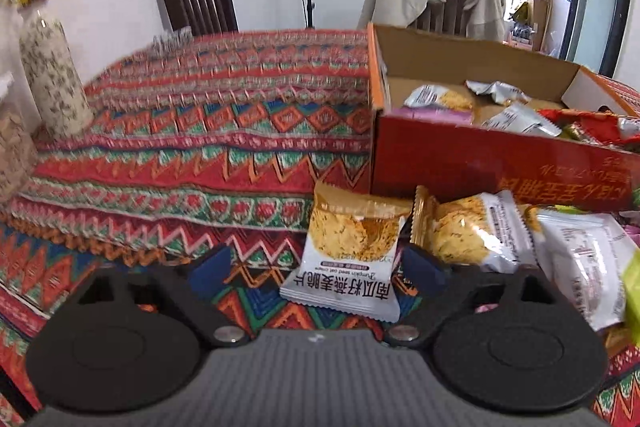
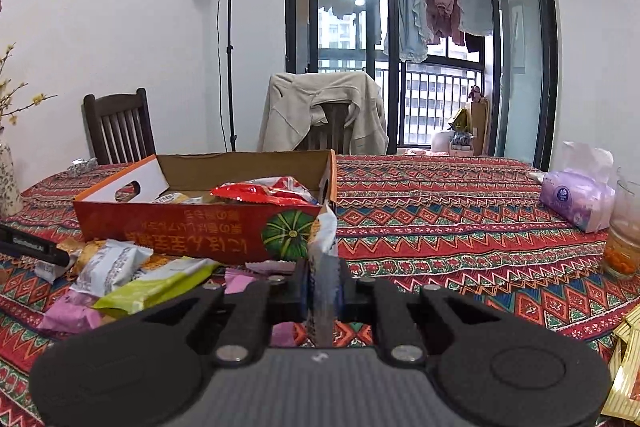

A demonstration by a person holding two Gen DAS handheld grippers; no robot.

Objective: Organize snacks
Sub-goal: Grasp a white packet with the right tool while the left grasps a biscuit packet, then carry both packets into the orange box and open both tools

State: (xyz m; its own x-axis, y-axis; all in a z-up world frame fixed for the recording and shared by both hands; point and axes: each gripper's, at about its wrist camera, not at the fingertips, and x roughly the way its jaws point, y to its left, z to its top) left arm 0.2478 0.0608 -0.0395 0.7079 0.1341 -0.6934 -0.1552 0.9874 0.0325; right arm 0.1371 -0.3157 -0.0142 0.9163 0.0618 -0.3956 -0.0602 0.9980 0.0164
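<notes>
An orange cardboard box (image 1: 480, 163) holds several snack packets and shows in the right wrist view (image 2: 192, 223) too. My left gripper (image 1: 316, 267) is open, low over the table, with a white pumpkin seed oat crisp packet (image 1: 352, 255) lying between its fingers. More packets (image 1: 480, 231) lie to its right in front of the box. My right gripper (image 2: 323, 283) is shut on a silver-edged snack packet (image 2: 324, 247), held upright just right of the box's front corner. A loose pile of packets (image 2: 132, 279) lies left of it.
A patterned tablecloth (image 1: 200, 131) covers the table. A flowered vase (image 1: 52, 71) stands at the left. A tissue pack (image 2: 576, 199) and a glass (image 2: 624, 231) stand at the right. Gold packets (image 2: 624, 371) lie at the right edge. Two chairs stand behind the table.
</notes>
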